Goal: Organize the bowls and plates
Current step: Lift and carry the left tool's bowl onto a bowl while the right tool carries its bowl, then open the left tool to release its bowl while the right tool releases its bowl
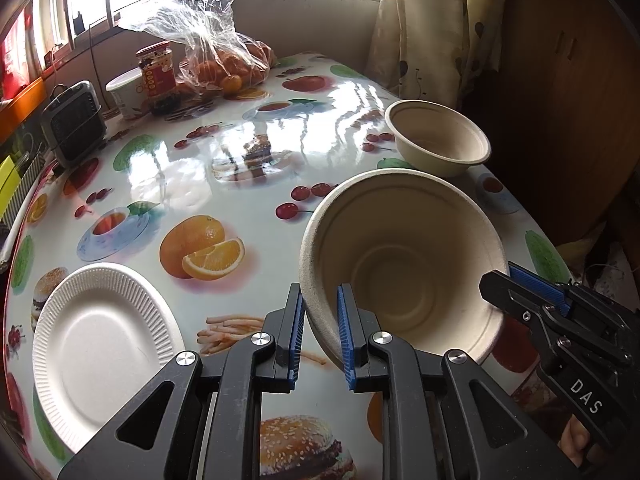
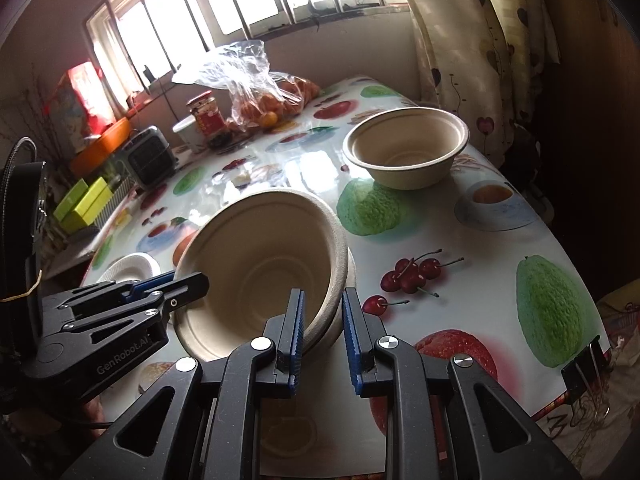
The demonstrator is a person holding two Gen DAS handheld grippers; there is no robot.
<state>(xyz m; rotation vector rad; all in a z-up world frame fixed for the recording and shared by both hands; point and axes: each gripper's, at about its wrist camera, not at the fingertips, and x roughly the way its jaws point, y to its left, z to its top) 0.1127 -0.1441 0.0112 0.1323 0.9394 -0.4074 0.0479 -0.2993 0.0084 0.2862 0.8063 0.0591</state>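
The left hand-held gripper (image 1: 320, 332) is clamped on the left wall of a tan paper bowl (image 1: 404, 264), one finger inside and one outside. The right hand-held gripper (image 2: 324, 332) straddles the opposite wall of the same bowl, its inner pad against the wall; a sliver of gap shows at the outer pad, so I cannot tell whether it is truly pinching. The bowl is tilted, its mouth tipped toward both cameras and its base low over the tabletop (image 1: 240, 152). From the right wrist view there seem to be two nested rims here, though that is hard to confirm.

A second bowl (image 1: 440, 138) sits upright near the far right edge of the tabletop, well apart from the held one. A white paper plate (image 1: 100, 344) lies flat at the near left.

The likely step is to carry the held bowl over and nest it into the far bowl. To do that well:
- Level the bowl first, so its base leads.
- Keep both grips gentle; thin pulp walls buckle under a hard squeeze.
- Move the two hands together so the rim is not twisted.
- Centre it over the far bowl before lowering, since that bowl stands close to the edge and could be nudged off.
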